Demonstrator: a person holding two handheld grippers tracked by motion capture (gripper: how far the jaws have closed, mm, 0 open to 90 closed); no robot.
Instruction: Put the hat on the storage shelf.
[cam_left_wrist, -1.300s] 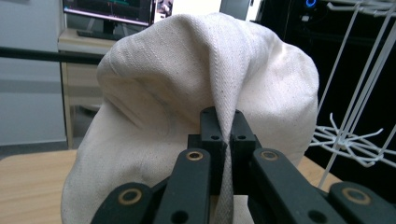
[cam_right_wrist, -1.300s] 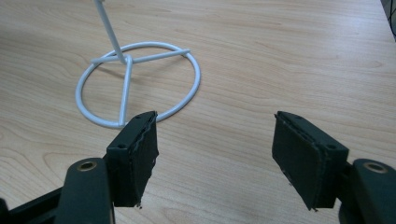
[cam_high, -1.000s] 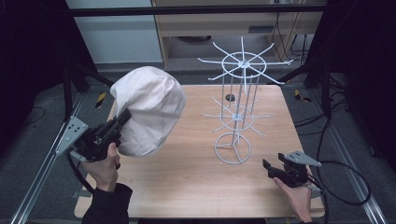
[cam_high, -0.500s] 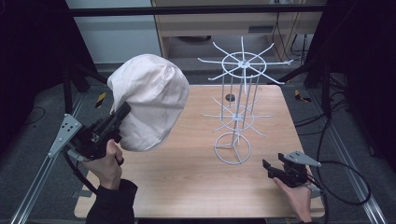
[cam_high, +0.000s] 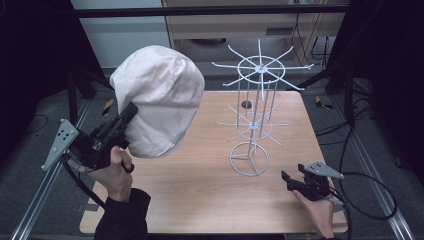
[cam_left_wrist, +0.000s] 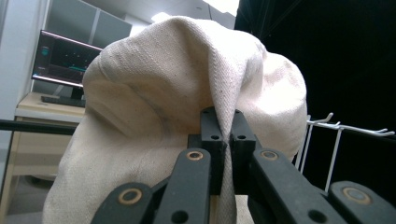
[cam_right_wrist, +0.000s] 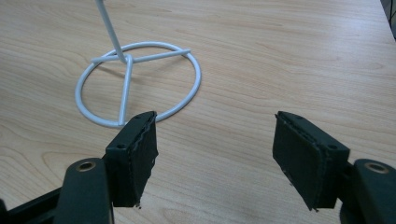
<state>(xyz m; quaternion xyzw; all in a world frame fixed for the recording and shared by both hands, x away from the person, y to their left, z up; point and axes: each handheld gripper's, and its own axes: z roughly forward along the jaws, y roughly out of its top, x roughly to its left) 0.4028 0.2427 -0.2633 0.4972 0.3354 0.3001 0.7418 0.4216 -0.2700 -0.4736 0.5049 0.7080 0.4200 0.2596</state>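
So the left claw (cam_high: 131, 111) is clenched tight on a fold of the cream cloth hat (cam_high: 159, 100), jaws pinching the fabric. The hat hangs in the air left of the white wire rack (cam_high: 255, 112), clear of the tabletop (cam_high: 200, 200). Compared with a second ago, the hat sits a bit higher. The right claw (cam_high: 286, 179) is released, jaws wide with nothing between, resting just right of the rack's ring base.

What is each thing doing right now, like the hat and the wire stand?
Hat: lifted off the table, pinched by its fabric.
Left gripper: shut on the hat.
Right gripper: open, holding nothing.
Wire stand: upright on the table, hooks bare.
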